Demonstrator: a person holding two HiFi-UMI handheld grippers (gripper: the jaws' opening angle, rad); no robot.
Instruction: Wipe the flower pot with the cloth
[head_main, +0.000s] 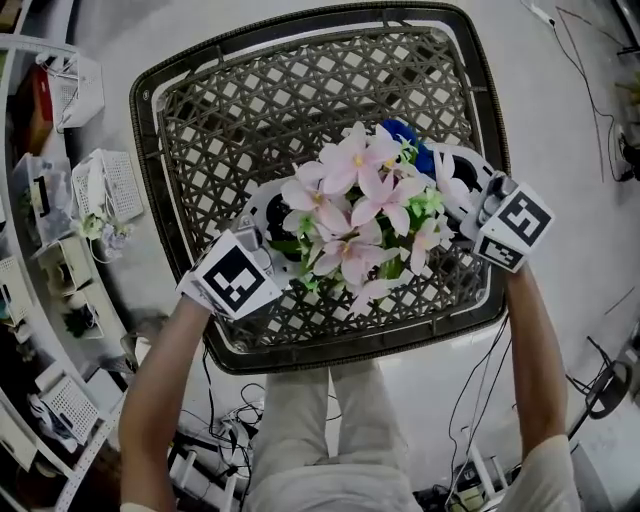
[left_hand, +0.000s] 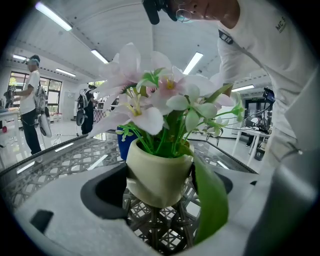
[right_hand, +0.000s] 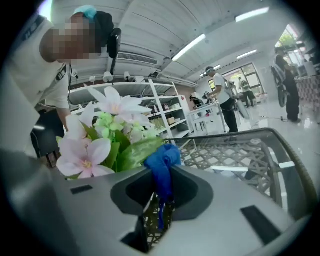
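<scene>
Two grippers closed: left gripper on cream, pink-flowered flower pot; right gripper on blue cloth.

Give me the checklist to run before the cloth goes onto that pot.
1. Left tongs clamped on the flower pot: ok.
2. Right tongs pinching the blue cloth: ok.
3. Cloth touching the pot: cannot tell.
4. Pot's side free of foliage: not ok, a leaf hangs over it.
5. Pot seated on the woven table: cannot tell.
</scene>
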